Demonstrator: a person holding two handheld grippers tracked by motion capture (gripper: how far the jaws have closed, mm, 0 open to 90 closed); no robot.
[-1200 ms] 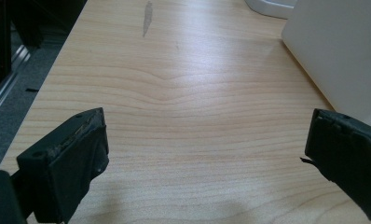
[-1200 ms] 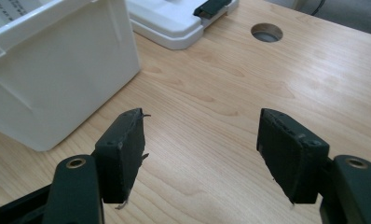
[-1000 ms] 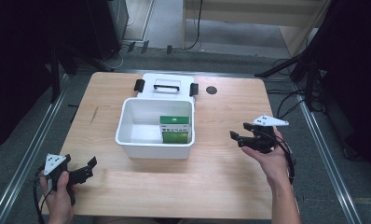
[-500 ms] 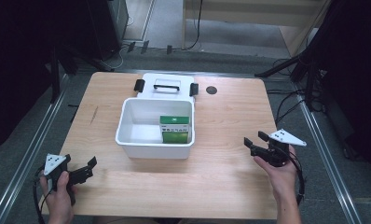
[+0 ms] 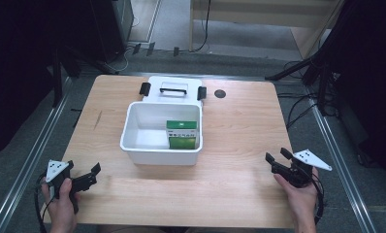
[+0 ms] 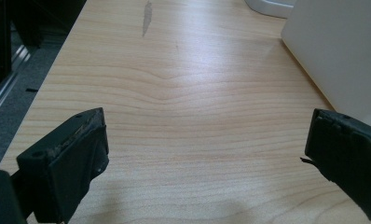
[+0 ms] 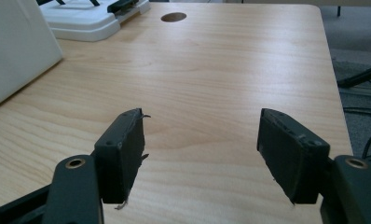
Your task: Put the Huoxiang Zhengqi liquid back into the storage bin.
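Since the earlier frames, the right gripper (image 5: 277, 159) has drawn back and down to the table's (image 5: 239, 189) near right edge, jaws open and empty. Left gripper (image 5: 92, 174) sits open at the near left, slightly nearer the bin (image 5: 133, 127). Farther off, the green box (image 5: 182, 135) stands in the bin's right half, ahead-left of the right gripper.

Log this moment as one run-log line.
left gripper: open, empty, near table edge | right gripper: open, empty, right of bin | green carton: upright inside white plastic bin | white lid: behind bin
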